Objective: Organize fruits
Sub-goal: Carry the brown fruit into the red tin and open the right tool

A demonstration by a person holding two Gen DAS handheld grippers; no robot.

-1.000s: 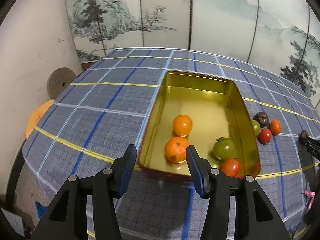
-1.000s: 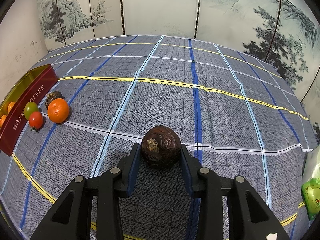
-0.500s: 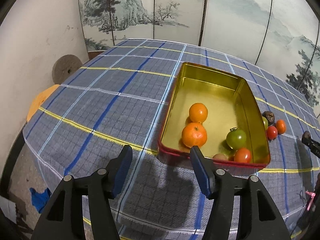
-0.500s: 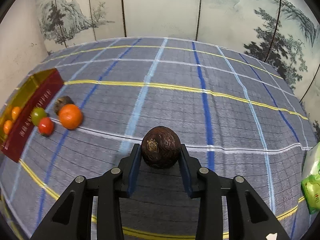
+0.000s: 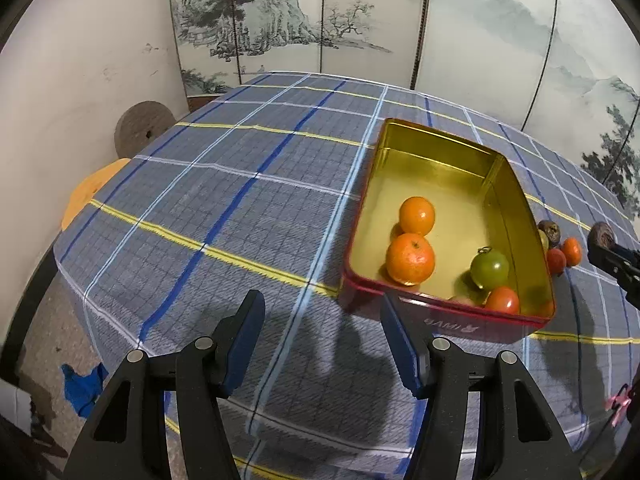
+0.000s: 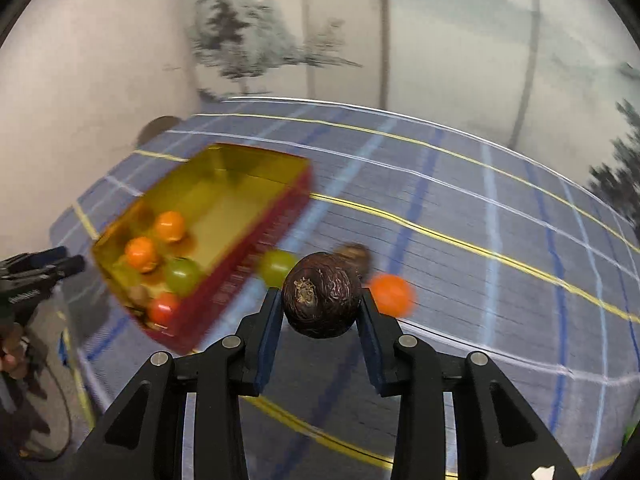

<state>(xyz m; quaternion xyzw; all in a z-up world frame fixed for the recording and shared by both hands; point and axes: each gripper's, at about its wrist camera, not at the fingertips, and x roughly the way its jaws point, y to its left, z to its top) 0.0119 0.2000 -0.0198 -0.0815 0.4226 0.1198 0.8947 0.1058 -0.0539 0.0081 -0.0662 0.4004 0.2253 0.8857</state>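
Observation:
My right gripper (image 6: pixel 320 312) is shut on a dark brown wrinkled fruit (image 6: pixel 322 294), held above the cloth just right of the red tin (image 6: pixel 256 248). The same gripper shows at the left wrist view's right edge, with the brown fruit (image 5: pixel 602 234) in it. The tin (image 5: pixel 452 320), gold inside, holds two oranges (image 5: pixel 410 258), a green tomato (image 5: pixel 489 269) and a red tomato (image 5: pixel 502 300). Beside its right wall lie a red tomato (image 5: pixel 556 260), an orange (image 5: pixel 572 251) and another brown fruit (image 5: pixel 551 232). My left gripper (image 5: pixel 322 340) stands open and empty before the tin's near left corner.
A blue plaid cloth (image 5: pixel 240 208) covers the table, whose left edge drops to the floor. A painted folding screen (image 5: pixel 480 32) stands behind. A round stone disc (image 5: pixel 142 126) leans at the left wall. The left gripper (image 6: pixel 36 270) and a hand show in the right wrist view.
The right gripper has swung left and up with the brown fruit, from open cloth to beside the tin. The left gripper has drawn back from the tin and its jaws stand wider.

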